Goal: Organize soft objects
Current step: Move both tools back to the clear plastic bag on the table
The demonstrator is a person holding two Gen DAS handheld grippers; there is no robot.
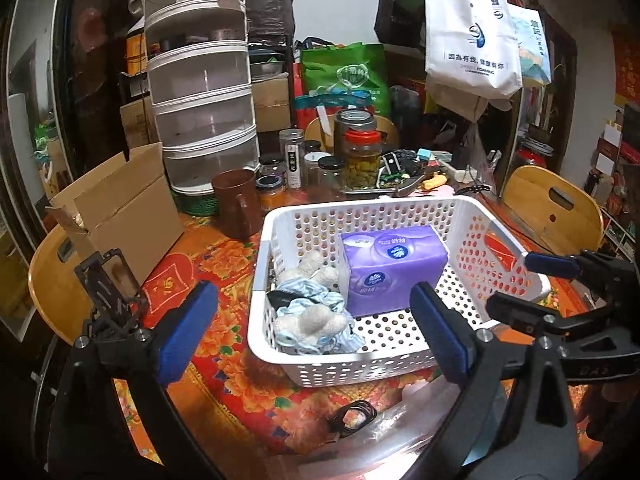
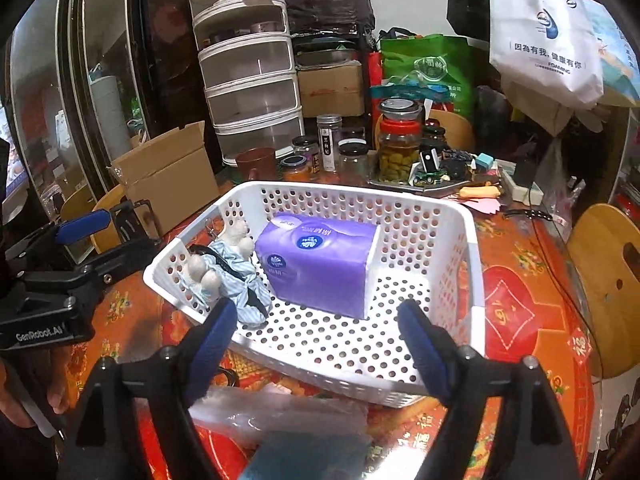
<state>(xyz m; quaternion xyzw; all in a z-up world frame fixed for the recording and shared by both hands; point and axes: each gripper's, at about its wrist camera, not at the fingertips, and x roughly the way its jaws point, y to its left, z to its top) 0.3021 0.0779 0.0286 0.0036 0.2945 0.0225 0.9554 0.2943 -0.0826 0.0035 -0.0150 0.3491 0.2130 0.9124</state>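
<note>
A white perforated basket (image 1: 472,204) (image 2: 474,264) stands on the red floral tablecloth. Inside it lie a purple tissue pack (image 1: 394,268) (image 2: 320,264) and a white plush toy in blue striped cloth (image 1: 312,312) (image 2: 228,268). My left gripper (image 1: 316,332) is open and empty, spread over the basket's near left corner. My right gripper (image 2: 320,344) is open and empty, above the basket's near rim. The right gripper also shows at the right edge of the left wrist view (image 1: 560,280). The left gripper shows at the left of the right wrist view (image 2: 72,248).
A clear plastic bag with a blue item (image 2: 304,432) and a coil of black cable (image 1: 354,418) lie in front of the basket. A cardboard box (image 1: 120,208), brown mug (image 1: 238,204), glass jars (image 1: 362,156), stacked drawers (image 1: 204,92) and wooden chairs (image 2: 604,280) surround it.
</note>
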